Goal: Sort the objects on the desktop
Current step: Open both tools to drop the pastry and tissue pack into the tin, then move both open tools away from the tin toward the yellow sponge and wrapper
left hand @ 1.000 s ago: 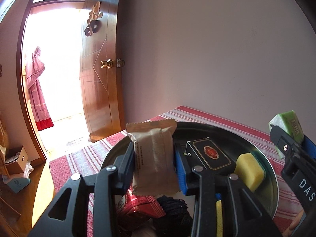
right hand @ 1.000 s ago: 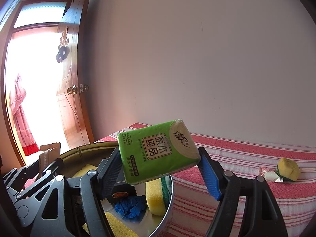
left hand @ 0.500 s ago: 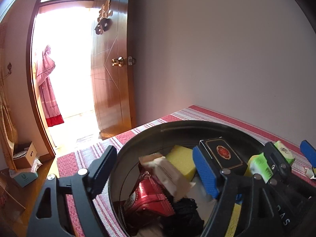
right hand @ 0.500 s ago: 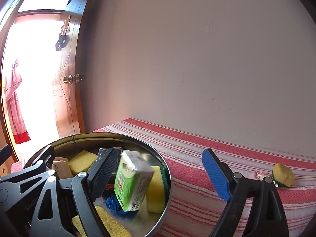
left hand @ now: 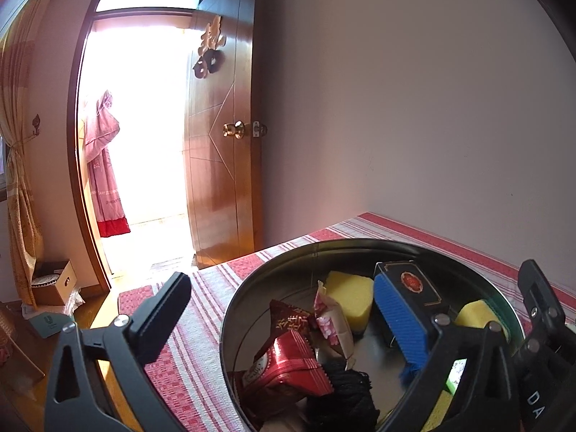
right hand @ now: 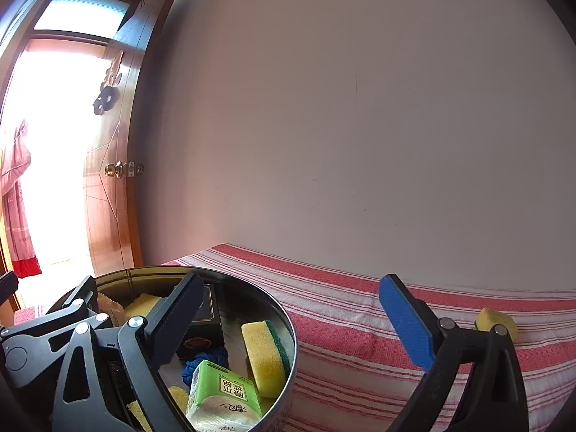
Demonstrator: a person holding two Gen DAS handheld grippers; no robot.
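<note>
The small yellow sponge piece [right hand: 496,322] left on the red-and-white striped tablecloth [right hand: 345,327] looks like the next thing to sort: it lies out to the right, beyond the blue-padded finger [right hand: 405,327] of the right gripper [right hand: 288,318], partly hidden behind that finger's black arm, and well apart from the round metal tin [right hand: 288,338]. It is blocky and softly rounded, too far off to tell its long axis or what lies under it. The right gripper is the nearer one and would, I judge, have to swing rightward and forward to bring the piece between its fingers. Its jaws stand wide apart and hold nothing, hanging over the tin's right rim. Below it in the tin lie a green tissue pack [right hand: 225,396], a yellow sponge with green scouring side [right hand: 264,356] leaning on the wall, and a black box with gold trim [right hand: 203,324]. The left gripper [left hand: 288,315] also hangs spread and empty over the tin's left side, above a red snack packet [left hand: 288,356], a tan wrapped packet [left hand: 333,324] and a black yarn bundle [left hand: 345,396].
</note>
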